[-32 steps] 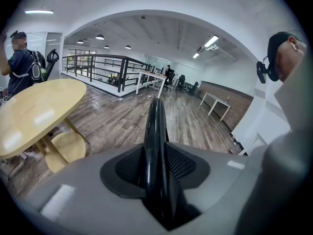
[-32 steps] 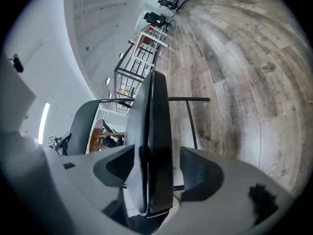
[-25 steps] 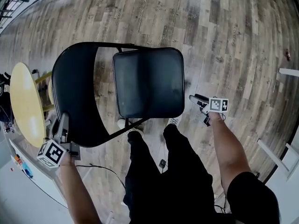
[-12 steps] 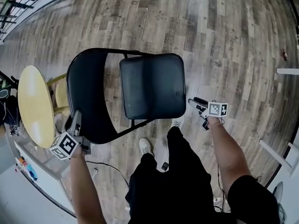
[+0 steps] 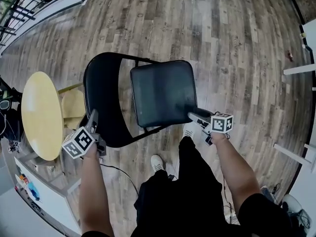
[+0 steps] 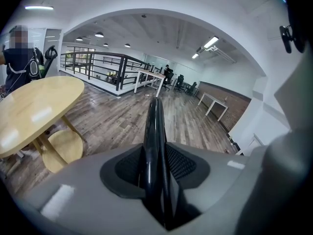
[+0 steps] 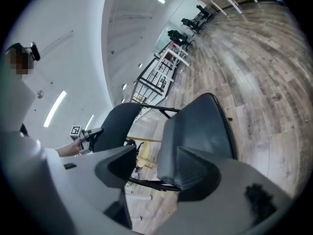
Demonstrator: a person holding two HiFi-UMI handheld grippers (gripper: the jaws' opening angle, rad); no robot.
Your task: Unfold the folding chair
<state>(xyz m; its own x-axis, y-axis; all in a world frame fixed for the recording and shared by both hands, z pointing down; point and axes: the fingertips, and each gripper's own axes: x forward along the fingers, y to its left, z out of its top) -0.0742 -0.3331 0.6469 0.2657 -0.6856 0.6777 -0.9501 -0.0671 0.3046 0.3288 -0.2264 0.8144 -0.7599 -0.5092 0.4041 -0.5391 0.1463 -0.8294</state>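
The folding chair (image 5: 163,93) is black all over: seat, backrest and thin frame, with a dull sheen on the seat. The floor (image 5: 237,43) is wood-grain planking, streaked in mixed grey and brown. The round tabletop (image 5: 42,115) is pale yellow wood, and the stool (image 5: 74,107) has the same tone. The left hand-held gripper (image 5: 93,117) and the right hand-held gripper (image 5: 191,115) have light grey jaws with darker, textured pads; each carries a white cube printed with black square markers. The person's trousers (image 5: 187,196) are black, the shoe (image 5: 157,163) white.
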